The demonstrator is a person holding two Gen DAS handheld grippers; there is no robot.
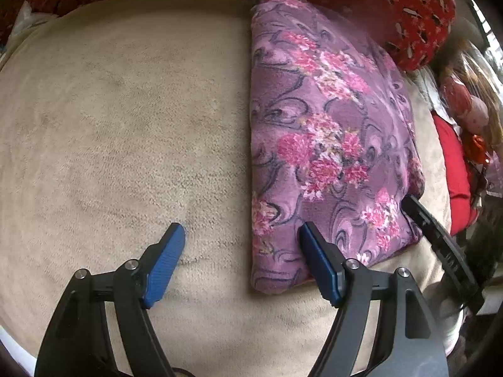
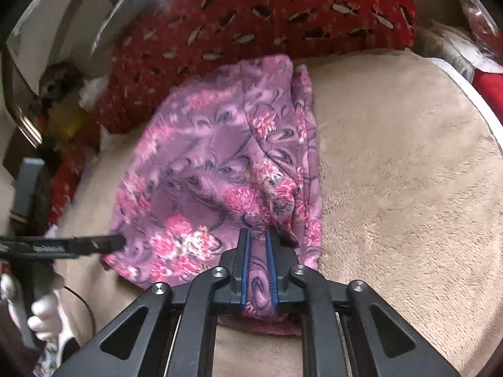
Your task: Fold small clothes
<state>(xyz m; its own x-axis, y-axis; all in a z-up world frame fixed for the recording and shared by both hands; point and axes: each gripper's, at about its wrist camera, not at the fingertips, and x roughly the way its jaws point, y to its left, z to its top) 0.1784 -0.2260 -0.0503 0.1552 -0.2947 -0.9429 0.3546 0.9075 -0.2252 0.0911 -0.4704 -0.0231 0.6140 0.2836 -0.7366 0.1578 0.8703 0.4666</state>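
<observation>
A purple floral garment [image 1: 330, 144] lies folded on a beige fleece blanket [image 1: 125, 125]. My left gripper [image 1: 242, 235] is open, just above the blanket at the garment's near left edge, with one blue pad [image 1: 317, 257] resting over the cloth. The right gripper's black finger shows at the garment's right edge in the left wrist view. In the right wrist view my right gripper [image 2: 258, 242] is shut on a fold of the garment [image 2: 220, 169], with purple cloth pinched between the blue pads. A black finger of the left gripper [image 2: 94, 245] touches the garment's left side.
A red patterned cushion [image 1: 408, 6] lies behind the garment, also in the right wrist view [image 2: 251, 15]. Red cloth and clutter [image 1: 456, 157] sit off the blanket's right edge. A metal frame [image 2: 19, 94] stands at the left. The blanket [image 2: 408, 188] extends to the right.
</observation>
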